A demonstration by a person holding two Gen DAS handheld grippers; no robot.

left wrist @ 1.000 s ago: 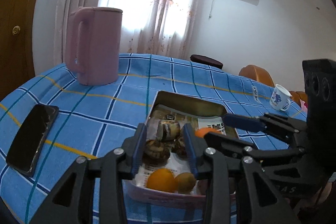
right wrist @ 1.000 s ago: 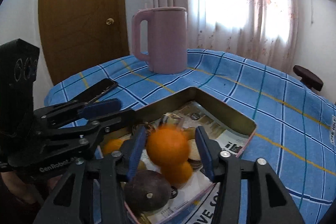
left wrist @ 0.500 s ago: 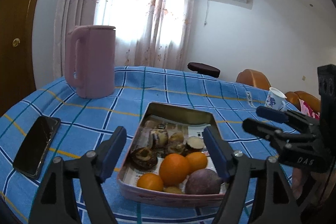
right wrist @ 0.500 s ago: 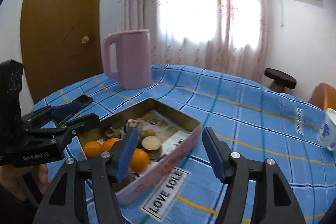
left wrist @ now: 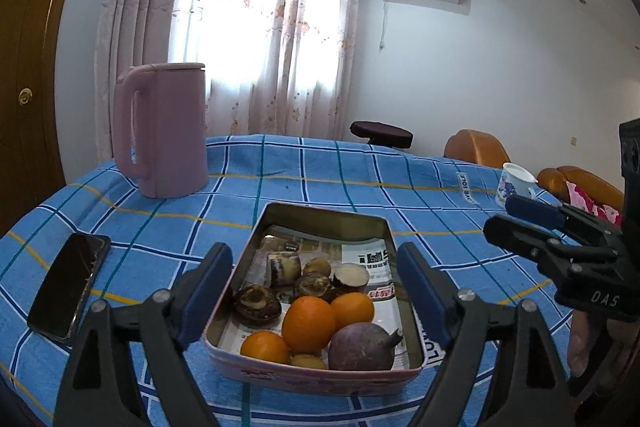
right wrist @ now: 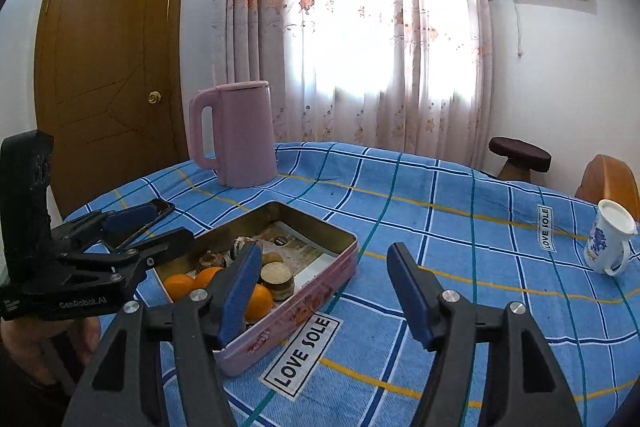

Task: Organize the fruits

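Observation:
A pink metal tin [left wrist: 320, 219] lined with newspaper sits on the blue checked tablecloth. It holds three oranges [left wrist: 308, 323], a dark purple fruit [left wrist: 362, 347], small brown fruits [left wrist: 256, 303] and cut pieces. The tin also shows in the right wrist view [right wrist: 320, 287]. My left gripper [left wrist: 314, 291] is open and empty, raised in front of the tin. My right gripper [right wrist: 324, 291] is open and empty, to the tin's right; it also shows in the left wrist view [left wrist: 520, 223].
A pink kettle [left wrist: 160, 131] stands at the back left. A black phone [left wrist: 68, 287] lies left of the tin. A white flowered cup [right wrist: 608, 243] stands at the right. Stool [right wrist: 520, 155] and orange chairs [left wrist: 476, 149] stand beyond the table.
The right gripper released an orange into the tin and opened. Both grippers opened wide and pulled back and up from the tin.

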